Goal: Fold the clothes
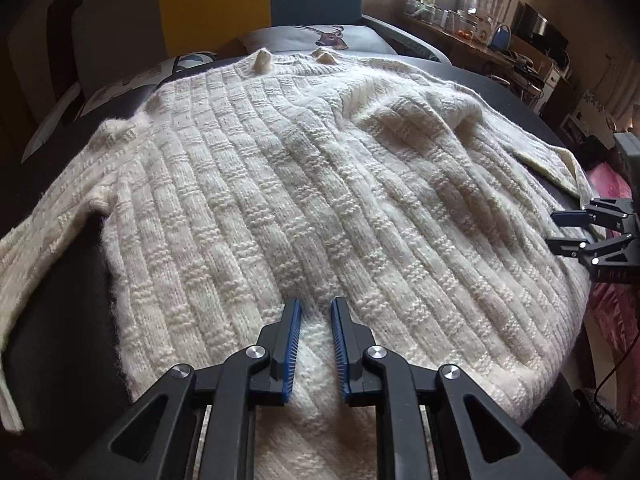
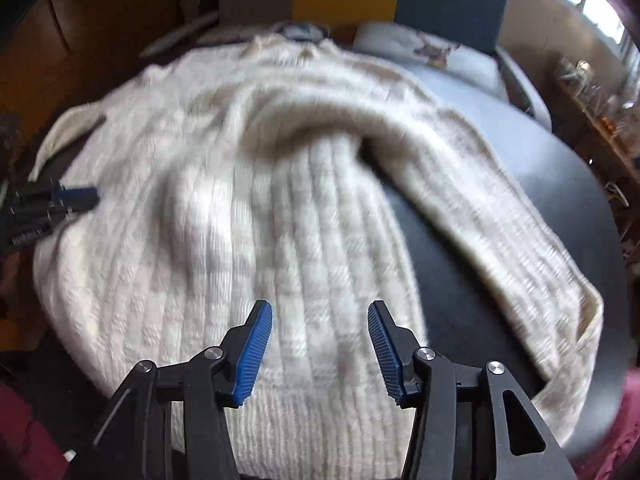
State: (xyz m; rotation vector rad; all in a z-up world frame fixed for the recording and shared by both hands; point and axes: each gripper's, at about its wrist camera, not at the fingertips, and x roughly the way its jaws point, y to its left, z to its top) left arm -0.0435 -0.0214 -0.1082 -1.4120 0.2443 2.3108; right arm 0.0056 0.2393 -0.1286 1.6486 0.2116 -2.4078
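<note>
Here we hold both tools, left tool (image 1: 316, 344) and right tool (image 2: 320, 344), spread over the near hem of the sweater (image 1: 304, 184), flat on the bench (image 2: 560, 168); pinch both layers evenly.

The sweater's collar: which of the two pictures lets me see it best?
The left wrist view. There the sweater lies sharp, and its collar shows clearly at the far edge of the table. In the right wrist view the collar is only a blurred, small patch at the top.

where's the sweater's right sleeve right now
In the right wrist view the sleeve runs diagonally down the right side over the dark table, beside the sweater body.
</note>
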